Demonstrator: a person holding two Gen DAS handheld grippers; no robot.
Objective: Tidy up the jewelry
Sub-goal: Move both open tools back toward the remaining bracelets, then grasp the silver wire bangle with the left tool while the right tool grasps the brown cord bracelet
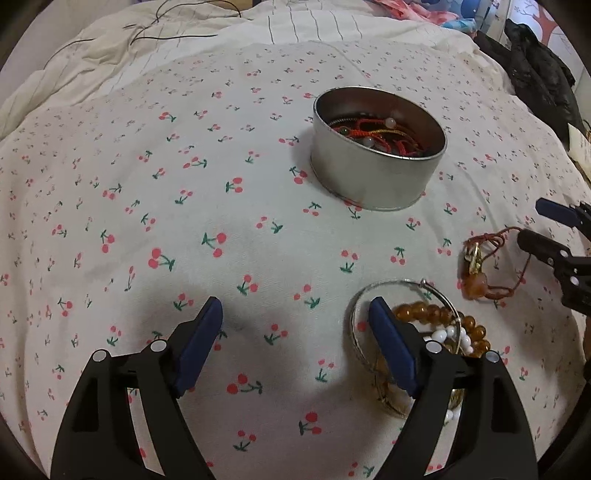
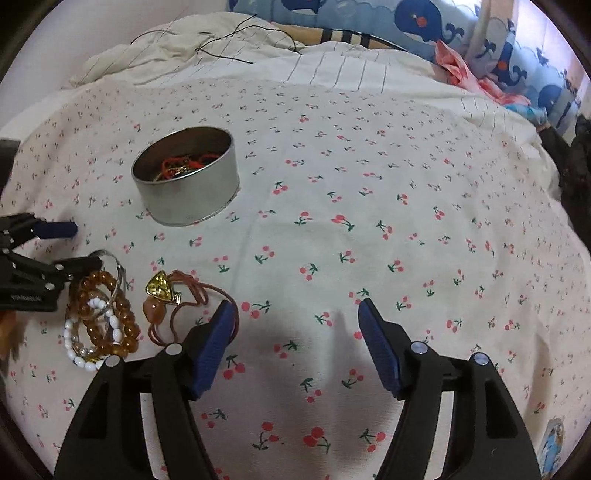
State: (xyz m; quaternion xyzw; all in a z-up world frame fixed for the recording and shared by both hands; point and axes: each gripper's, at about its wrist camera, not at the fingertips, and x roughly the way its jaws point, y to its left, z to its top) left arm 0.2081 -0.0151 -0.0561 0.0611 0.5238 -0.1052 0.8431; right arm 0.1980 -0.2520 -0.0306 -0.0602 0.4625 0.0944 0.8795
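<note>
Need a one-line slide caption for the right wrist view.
Open right gripper over cherry-print bedspread; loose bracelets left, jewelry tin beyond.

White bedsheet sprinkled with small red cherries on green stems. Plain silver-grey round tin, holding red and orange cords with pale beads. Amber-brown translucent bead bracelet, looped with a white oval-bead bracelet and a thin silver bangle. Reddish-brown cord necklace with a gold triangular pendant and an orange stone. Black frames and dark blue pads on the left hand-held gripper and right hand-held gripper. Cream quilt with thin dark stripes, crossed by a black cable. Light blue pillow patterned with navy whales, beside pink cloth. Black garment at the far right of the left wrist view.
</note>
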